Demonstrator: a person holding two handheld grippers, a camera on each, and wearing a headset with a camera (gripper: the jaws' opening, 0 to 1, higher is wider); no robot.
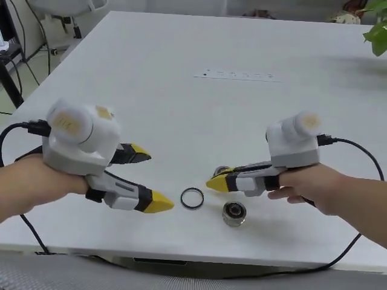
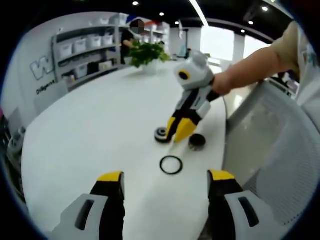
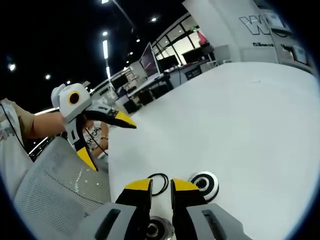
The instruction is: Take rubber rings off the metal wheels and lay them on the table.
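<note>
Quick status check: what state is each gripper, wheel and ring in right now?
Left gripper: open, empty.
Right gripper: nearly shut, empty.
Loose rubber ring: flat on the table.
Near wheel: looks bare, ring off.
Far wheel: ring on.

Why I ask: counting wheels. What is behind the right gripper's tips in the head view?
A metal wheel peeks out behind the right gripper; its lower part is covered.

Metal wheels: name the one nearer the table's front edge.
The small round metal wheel lying in the open, beside the black rubber ring; the other wheel sits farther back, partly hidden behind the right claw.
</note>
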